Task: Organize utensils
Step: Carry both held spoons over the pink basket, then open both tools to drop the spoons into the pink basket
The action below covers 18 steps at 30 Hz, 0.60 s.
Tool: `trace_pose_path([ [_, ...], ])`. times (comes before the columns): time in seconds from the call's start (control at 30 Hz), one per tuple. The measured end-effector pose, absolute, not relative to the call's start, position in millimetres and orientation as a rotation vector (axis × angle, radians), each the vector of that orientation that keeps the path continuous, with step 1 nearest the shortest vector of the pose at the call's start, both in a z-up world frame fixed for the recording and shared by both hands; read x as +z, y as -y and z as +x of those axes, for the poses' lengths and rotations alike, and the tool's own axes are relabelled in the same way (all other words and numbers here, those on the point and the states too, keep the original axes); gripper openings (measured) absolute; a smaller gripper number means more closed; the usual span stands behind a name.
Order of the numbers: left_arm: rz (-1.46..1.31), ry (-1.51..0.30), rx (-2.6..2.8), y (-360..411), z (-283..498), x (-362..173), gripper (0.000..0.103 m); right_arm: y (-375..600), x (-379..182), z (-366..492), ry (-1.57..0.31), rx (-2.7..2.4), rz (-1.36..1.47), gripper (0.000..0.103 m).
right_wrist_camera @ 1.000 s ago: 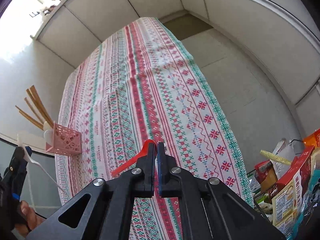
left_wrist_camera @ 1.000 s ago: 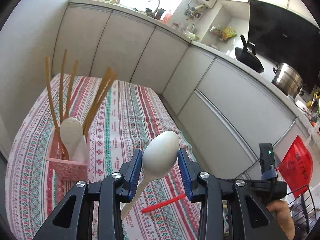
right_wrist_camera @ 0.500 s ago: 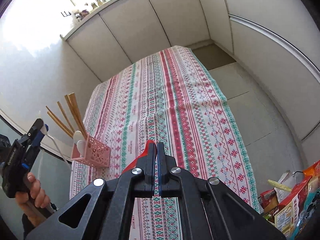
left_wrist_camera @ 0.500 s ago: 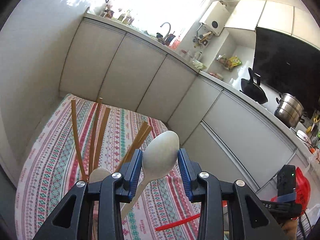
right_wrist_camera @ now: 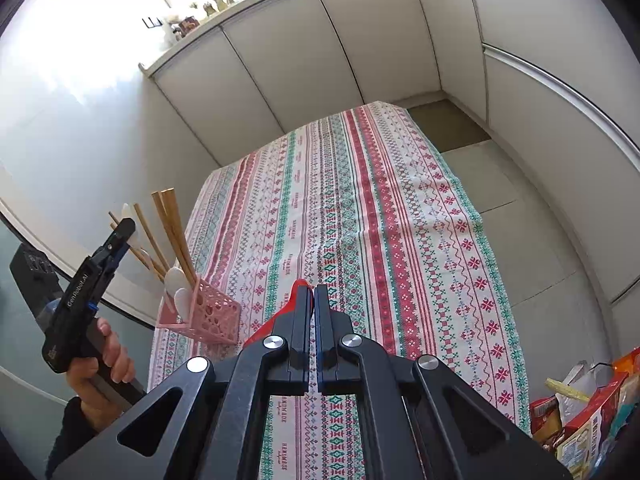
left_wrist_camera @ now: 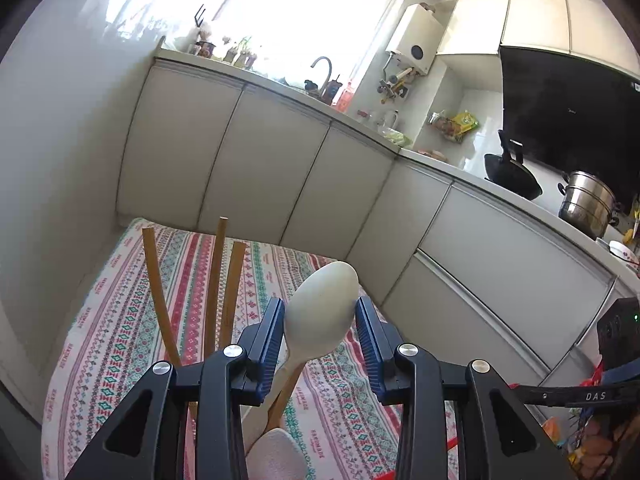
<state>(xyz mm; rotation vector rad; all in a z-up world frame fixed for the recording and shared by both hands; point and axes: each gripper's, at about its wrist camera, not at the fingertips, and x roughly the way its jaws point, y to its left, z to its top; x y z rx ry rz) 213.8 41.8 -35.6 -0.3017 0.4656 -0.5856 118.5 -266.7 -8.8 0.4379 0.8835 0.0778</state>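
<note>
My left gripper (left_wrist_camera: 319, 309) is shut on the bowl of a white spoon (left_wrist_camera: 325, 300), whose handle slants down toward the pink basket (right_wrist_camera: 212, 316). That basket holds several wooden chopsticks (left_wrist_camera: 218, 280) and other white spoons (left_wrist_camera: 276, 456). In the right wrist view, the left gripper (right_wrist_camera: 125, 227) hovers just above and left of the basket. My right gripper (right_wrist_camera: 313, 294) is shut on a red spoon (right_wrist_camera: 289, 305), held in the air above the near part of the striped tablecloth (right_wrist_camera: 360, 220). Most of the red spoon is hidden by the fingers.
White cabinets (left_wrist_camera: 280, 184) wrap the far and right sides of the table. On the counter are a black wok (left_wrist_camera: 512, 172) and a steel pot (left_wrist_camera: 588, 204). Food boxes and bags (right_wrist_camera: 580, 420) crowd the floor at the table's near right corner. A wall runs along the left.
The left gripper has carried the white spoon over to the basket, so the chopsticks now stand right under it. The right gripper has risen off the cloth with the red spoon.
</note>
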Motion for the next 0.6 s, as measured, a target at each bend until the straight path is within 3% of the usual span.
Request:
trace_pose_path([
  [0.23,-0.293,-0.510,-0.557,-52.6,216.7,-59.3,0.038,257.8,-9.1,119.8,-0.888,0.072,0.418,0.001],
  [0.4,-0.246,-0.552,-0.532,-56.1,213.1,-60.6,0.055,253.1,-6.4,121.1,-0.880,0.074,0.424,0.001],
  [0.6,-0.180,-0.614,-0.491,-52.4,197.5,-49.3,0.068,245.2,2.0,119.4,-0.850,0.082,0.412,0.001],
])
